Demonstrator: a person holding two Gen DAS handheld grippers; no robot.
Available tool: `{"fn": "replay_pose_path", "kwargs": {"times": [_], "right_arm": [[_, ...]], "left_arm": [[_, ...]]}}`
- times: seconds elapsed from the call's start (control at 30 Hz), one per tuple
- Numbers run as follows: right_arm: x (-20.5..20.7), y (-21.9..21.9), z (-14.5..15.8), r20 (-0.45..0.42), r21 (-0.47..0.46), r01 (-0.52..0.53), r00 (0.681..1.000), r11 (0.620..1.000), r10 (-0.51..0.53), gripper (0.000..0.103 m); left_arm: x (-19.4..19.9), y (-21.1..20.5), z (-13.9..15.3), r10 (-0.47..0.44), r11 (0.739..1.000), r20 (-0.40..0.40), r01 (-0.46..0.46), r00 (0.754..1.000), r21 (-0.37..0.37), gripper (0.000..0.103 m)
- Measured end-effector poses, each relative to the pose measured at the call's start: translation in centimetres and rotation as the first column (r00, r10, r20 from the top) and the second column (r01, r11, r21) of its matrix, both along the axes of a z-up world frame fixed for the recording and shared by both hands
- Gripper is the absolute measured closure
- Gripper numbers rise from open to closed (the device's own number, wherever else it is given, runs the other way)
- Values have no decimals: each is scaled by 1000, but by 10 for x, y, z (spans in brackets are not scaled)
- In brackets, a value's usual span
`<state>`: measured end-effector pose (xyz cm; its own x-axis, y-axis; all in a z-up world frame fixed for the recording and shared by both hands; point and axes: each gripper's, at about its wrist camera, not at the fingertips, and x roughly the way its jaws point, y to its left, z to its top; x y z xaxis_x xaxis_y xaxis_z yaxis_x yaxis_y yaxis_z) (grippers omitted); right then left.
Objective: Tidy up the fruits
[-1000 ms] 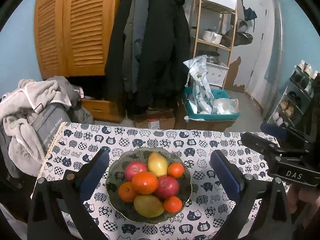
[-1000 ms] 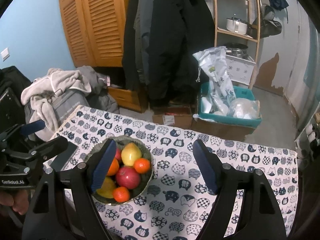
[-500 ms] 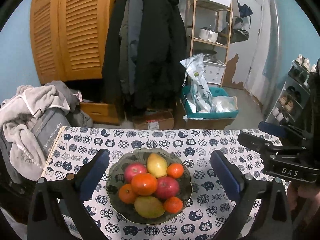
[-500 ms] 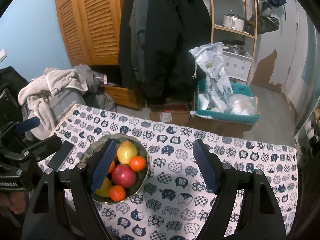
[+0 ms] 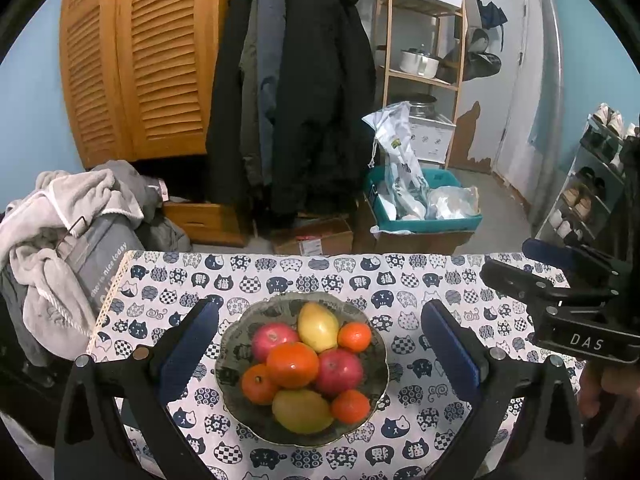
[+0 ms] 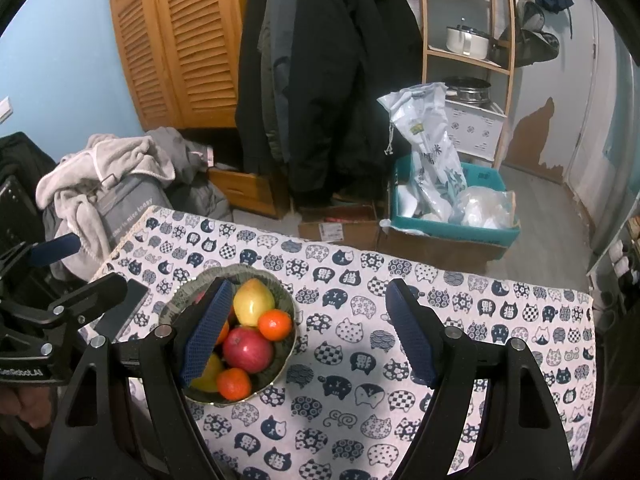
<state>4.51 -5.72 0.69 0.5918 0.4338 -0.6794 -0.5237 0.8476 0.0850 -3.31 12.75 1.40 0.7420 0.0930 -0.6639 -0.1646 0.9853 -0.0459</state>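
Both tools open, w/ fruit bowl untouched.

Glossy fruit in a glass bowl, printed cloth tablecloth

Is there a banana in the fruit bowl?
No, the bowl holds only red apples, oranges and yellow-green mangoes; nothing long and curved.

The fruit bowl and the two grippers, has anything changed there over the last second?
Nothing visibly changed. The bowl keeps all its fruit on the tablecloth, and the left gripper and right gripper stay above it, jaws open and empty.
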Motion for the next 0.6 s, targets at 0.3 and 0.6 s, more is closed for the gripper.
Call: {"fn": "replay_pose_path", "kwargs": {"times": [0.3, 0.6], "right_arm": [[0, 0, 0, 1, -1, 1, 1000, 1000, -1, 25], [0, -1, -2, 1, -3, 2, 1000, 1000, -2, 25]], "left_arm": [[-2, 1, 0, 1, 1000, 7, -1, 1000, -10, 1], [-2, 1, 1, -1, 1000, 7, 1, 1000, -6, 1]]}}
